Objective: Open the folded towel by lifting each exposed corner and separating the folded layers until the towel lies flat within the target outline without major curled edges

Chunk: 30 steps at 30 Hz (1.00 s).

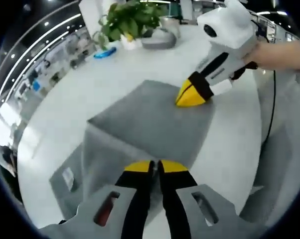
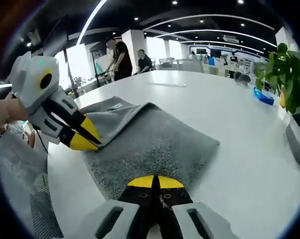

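A grey folded towel [image 1: 150, 119] lies on the white table [image 1: 70, 94]. In the left gripper view my left gripper [image 1: 155, 166] is shut, its yellow tips pinching the towel's near edge, where the cloth rises a little. My right gripper [image 1: 190, 97] reaches in from the upper right, held by a hand, and is shut on the towel's far corner. In the right gripper view the towel [image 2: 150, 144] spreads ahead of my right gripper [image 2: 155, 182], which is shut on its near edge. The left gripper [image 2: 86, 140] pinches the towel's left edge. A white label [image 1: 68, 178] shows on a lower layer.
A potted green plant [image 1: 127, 20], a grey bowl [image 1: 159, 39] and a blue object [image 1: 105, 52] stand at the table's far side. The plant [image 2: 284, 74] and blue object [image 2: 264, 95] also sit at the right. People [image 2: 122, 59] stand beyond the table.
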### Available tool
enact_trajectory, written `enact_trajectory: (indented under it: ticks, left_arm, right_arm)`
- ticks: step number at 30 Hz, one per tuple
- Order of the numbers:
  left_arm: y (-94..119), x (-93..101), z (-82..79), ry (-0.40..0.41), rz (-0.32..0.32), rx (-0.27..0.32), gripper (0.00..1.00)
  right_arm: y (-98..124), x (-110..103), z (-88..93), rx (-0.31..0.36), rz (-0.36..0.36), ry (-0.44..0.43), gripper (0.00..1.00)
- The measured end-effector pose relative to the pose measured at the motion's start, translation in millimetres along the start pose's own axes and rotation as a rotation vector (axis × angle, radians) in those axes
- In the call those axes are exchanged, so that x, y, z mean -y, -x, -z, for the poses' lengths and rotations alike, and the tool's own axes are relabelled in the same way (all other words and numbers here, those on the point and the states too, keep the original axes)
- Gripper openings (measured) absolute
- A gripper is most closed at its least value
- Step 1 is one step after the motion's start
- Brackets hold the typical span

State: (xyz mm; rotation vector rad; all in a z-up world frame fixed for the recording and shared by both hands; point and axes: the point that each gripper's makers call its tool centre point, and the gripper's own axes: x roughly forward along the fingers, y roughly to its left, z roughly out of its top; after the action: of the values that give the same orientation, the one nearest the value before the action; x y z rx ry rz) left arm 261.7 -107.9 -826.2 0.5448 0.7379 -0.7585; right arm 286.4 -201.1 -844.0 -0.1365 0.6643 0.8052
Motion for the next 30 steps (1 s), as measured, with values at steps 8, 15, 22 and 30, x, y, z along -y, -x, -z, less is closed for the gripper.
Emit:
enact_trajectory:
  ticks: [8, 15, 22, 30]
  left_arm:
    - [14.6, -14.7, -13.2, 0.063, -0.015, 0.071, 0.05]
    - [44.1, -53.5, -26.0, 0.08, -0.105, 0.125, 0.04]
    - [63.5, -104.3, -19.7, 0.113, -0.205, 0.128, 0.04]
    - [73.2, -155.5, 4.4, 0.04, -0.339, 0.053, 0.05]
  right_arm:
    - [-0.2, 0.2, -0.2, -0.001, -0.003, -0.006, 0.0]
    - [-0.2, -0.2, -0.2, -0.002, -0.004, -0.006, 0.0]
    - [-0.7, -0.1, -0.8, 0.001, -0.004, -0.006, 0.0]
    - [-0.5, -0.1, -0.6, 0.01, -0.006, -0.008, 0.0]
